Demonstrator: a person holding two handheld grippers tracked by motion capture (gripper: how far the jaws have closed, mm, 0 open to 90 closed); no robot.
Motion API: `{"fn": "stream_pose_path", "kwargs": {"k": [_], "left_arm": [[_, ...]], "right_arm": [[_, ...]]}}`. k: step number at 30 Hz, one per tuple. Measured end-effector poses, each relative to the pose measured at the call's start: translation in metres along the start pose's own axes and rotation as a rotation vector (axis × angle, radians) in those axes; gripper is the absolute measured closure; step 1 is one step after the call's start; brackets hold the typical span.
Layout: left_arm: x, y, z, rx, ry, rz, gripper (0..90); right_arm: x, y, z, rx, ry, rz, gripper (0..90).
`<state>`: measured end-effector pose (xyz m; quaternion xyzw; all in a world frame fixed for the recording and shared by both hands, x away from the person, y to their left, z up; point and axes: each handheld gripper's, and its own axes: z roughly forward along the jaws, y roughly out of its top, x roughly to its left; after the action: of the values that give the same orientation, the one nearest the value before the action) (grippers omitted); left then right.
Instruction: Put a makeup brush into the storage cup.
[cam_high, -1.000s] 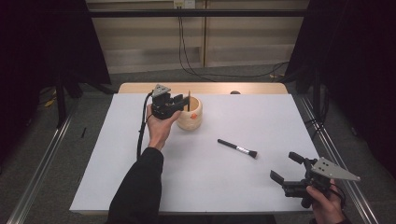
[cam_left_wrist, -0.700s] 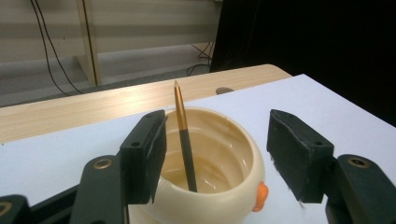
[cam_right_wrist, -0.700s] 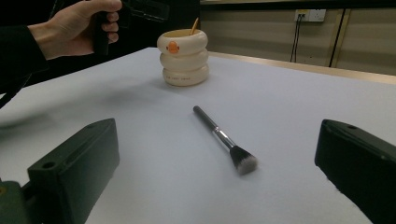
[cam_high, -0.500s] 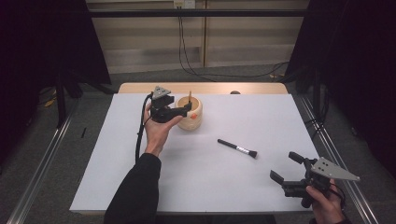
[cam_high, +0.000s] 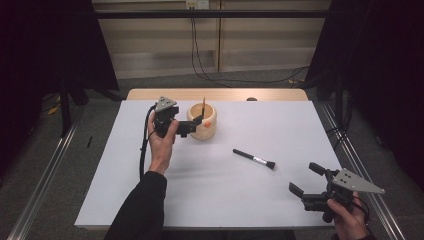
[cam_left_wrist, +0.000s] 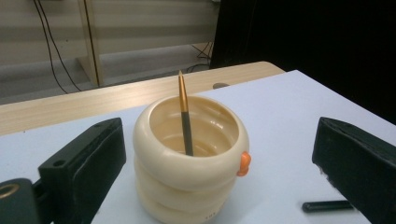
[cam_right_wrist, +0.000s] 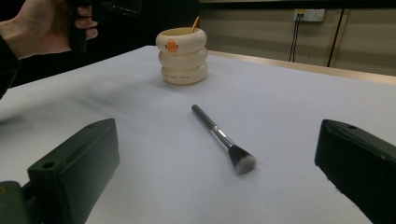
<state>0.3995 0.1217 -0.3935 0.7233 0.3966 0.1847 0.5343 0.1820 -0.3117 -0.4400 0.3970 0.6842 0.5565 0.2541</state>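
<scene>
beige wall (cam_high: 250, 35), grey floor (cam_high: 40, 150), dark curtains (cam_high: 45, 45)

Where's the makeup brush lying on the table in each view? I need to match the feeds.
High view: brush right of centre, bristles toward the right gripper.
Left gripper view: just its black handle end, bottom right.
Right gripper view: centre, bristles nearest.
Shared landmark: the cream holder.

The left hand (cam_high: 162, 142), forearm in a dark sleeve, reaches forward and holds the black left gripper (cam_high: 192, 126) with jaws spread wide. Low at the near right, the right hand (cam_high: 347, 220) holds the black right gripper (cam_high: 306, 180), jaws likewise parted.
</scene>
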Motion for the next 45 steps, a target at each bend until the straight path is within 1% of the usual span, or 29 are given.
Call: {"fn": "stream_pose_path", "kwargs": {"k": [3, 4, 5, 6, 7, 8, 11, 12, 14, 15, 16, 18, 19, 22, 25, 26, 27, 30, 32, 34, 35, 36, 37, 38, 41, 42, 43, 44, 45], "left_arm": [[-0.001, -0.003, -0.006, -0.011, -0.006, 0.014, 2.2], [-0.002, -0.004, -0.008, -0.005, 0.014, 0.019, 1.9], [-0.002, -0.004, -0.008, -0.005, 0.014, 0.019, 2.1], [-0.005, -0.006, -0.011, -0.001, 0.041, 0.033, 2.4], [-0.007, -0.009, -0.013, -0.019, 0.045, 0.043, 1.7], [-0.008, -0.010, -0.015, -0.029, 0.046, 0.049, 1.7], [-0.009, -0.012, -0.019, -0.029, 0.049, 0.048, 1.8], [-0.010, -0.013, -0.022, -0.040, 0.037, 0.043, 1.8], [-0.012, -0.016, -0.028, -0.060, 0.031, 0.054, 1.4], [-0.014, -0.020, -0.034, -0.078, 0.037, 0.064, 1.1], [-0.015, -0.021, -0.036, -0.072, 0.048, 0.065, 0.4], [-0.015, -0.022, -0.037, -0.076, 0.045, 0.058, 1.7], [-0.015, -0.025, -0.043, -0.084, 0.034, 0.034, 2.0], [-0.017, -0.029, -0.052, -0.085, 0.014, 0.010, 2.4], [-0.018, -0.032, -0.059, -0.095, 0.005, 0.018, 2.0], [-0.020, -0.036, -0.064, -0.098, 0.031, 0.034, 2.2], [-0.019, -0.037, -0.068, -0.094, 0.030, 0.044, 2.2], [-0.019, -0.043, -0.076, -0.097, 0.045, 0.044, 2.2], [-0.019, -0.044, -0.078, -0.100, 0.038, 0.045, 2.0], [-0.021, -0.047, -0.084, -0.096, 0.054, 0.050, 1.1], [-0.022, -0.048, -0.085, -0.099, 0.041, 0.044, 1.0], [-0.024, -0.051, -0.090, -0.112, 0.057, 0.048, 1.3], [-0.024, -0.051, -0.090, -0.112, 0.057, 0.048, 1.3], [-0.025, -0.052, -0.093, -0.113, 0.061, 0.064, 1.3], [-0.027, -0.057, -0.102, -0.120, 0.046, 0.063, 1.2], [-0.026, -0.060, -0.106, -0.119, 0.039, 0.043, 1.3], [-0.026, -0.060, -0.106, -0.119, 0.039, 0.043, 1.3], [-0.027, -0.061, -0.109, -0.121, 0.059, 0.056, 1.3], [-0.027, -0.064, -0.113, -0.131, 0.051, 0.044, 1.7]], "right_arm": [[0.000, 0.000, 0.000, 0.002, 0.000, -0.002, 0.0], [0.000, 0.000, 0.000, 0.002, -0.001, -0.002, 0.0], [0.000, 0.000, 0.000, 0.002, -0.001, -0.002, 0.0], [0.000, 0.000, 0.000, 0.002, -0.002, -0.002, 0.0], [0.000, 0.000, 0.000, 0.002, -0.002, -0.002, 0.0], [0.000, 0.000, 0.000, -0.002, -0.004, 0.008, 0.0], [0.000, 0.000, 0.001, -0.002, -0.006, 0.007, 0.0], [0.000, 0.000, 0.001, -0.004, -0.007, 0.008, 0.0], [0.000, 0.000, 0.001, -0.002, -0.007, 0.003, 0.0], [0.000, 0.000, 0.000, 0.000, -0.007, 0.003, 0.0], [0.000, 0.000, 0.001, -0.003, -0.008, 0.007, 0.0], [0.000, 0.000, 0.001, -0.003, -0.009, 0.007, 0.0], [0.000, 0.000, 0.001, -0.002, -0.010, 0.008, 0.0], [0.000, 0.000, 0.000, -0.001, -0.009, 0.006, 0.0], [0.000, 0.000, 0.000, -0.004, -0.008, 0.007, 0.0], [0.000, 0.000, 0.000, -0.001, -0.009, 0.005, 0.0], [0.000, 0.000, 0.000, 0.000, -0.009, 0.006, 0.0], [0.000, 0.000, 0.001, 0.000, -0.007, 0.003, 0.0], [0.000, 0.000, 0.001, -0.001, -0.008, 0.004, 0.0], [0.000, 0.000, 0.001, 0.000, -0.007, 0.007, 0.0], [0.000, 0.000, 0.001, -0.002, -0.008, 0.006, 0.0], [0.000, 0.000, 0.002, 0.000, -0.006, 0.002, 0.0], [0.000, 0.000, 0.002, 0.000, -0.006, 0.002, 0.0], [0.000, 0.000, 0.002, -0.001, -0.007, 0.002, 0.0], [0.000, 0.001, 0.003, 0.001, -0.005, 0.007, 0.0], [0.001, 0.001, 0.003, -0.001, -0.005, 0.012, 0.0], [0.001, 0.001, 0.003, -0.001, -0.005, 0.012, 0.0], [0.001, 0.001, 0.004, -0.001, -0.005, 0.005, 0.0], [0.001, 0.001, 0.004, 0.002, -0.003, -0.002, 0.0]]}}
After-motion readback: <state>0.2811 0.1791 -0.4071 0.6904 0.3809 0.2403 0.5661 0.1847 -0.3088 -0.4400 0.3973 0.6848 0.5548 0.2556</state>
